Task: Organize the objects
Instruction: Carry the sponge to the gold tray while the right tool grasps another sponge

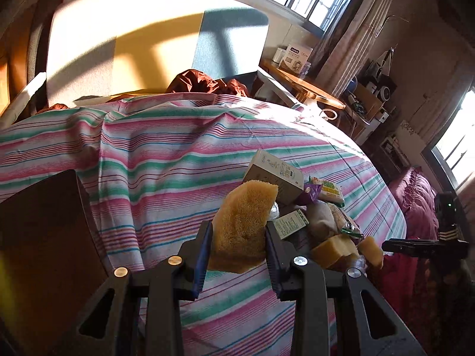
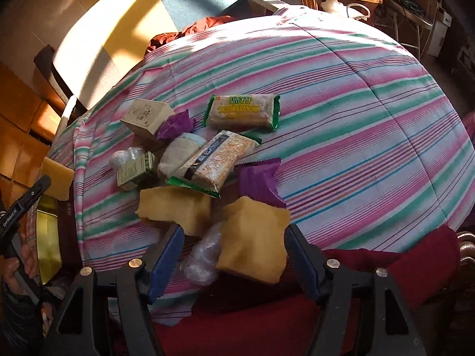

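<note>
My left gripper (image 1: 239, 225) is shut on a yellow sponge (image 1: 243, 222), held above the striped bedspread (image 1: 148, 154); the right wrist view shows that same sponge (image 2: 58, 182) at the far left. Right of it lies a pile: a beige box (image 1: 273, 178), snack packs (image 1: 329, 190) and two more sponges (image 1: 335, 250). My right gripper (image 2: 234, 231) points down at the pile's near edge, its jaws apart around another yellow sponge (image 2: 255, 243). The right pad touches this sponge, while the left finger (image 2: 166, 255) stands clear of it. A clear plastic-wrapped lump (image 2: 204, 258) lies in that gap.
A third sponge (image 2: 175, 207) lies just past the left finger. Green-edged snack packs (image 2: 243, 112), purple wrappers (image 2: 258, 178), a small green box (image 2: 136, 169) and a beige box (image 2: 148, 115) crowd the pile. A dark box (image 1: 44, 237) stands at the bed's left edge. Red cloth (image 2: 386, 267) lies nearest me.
</note>
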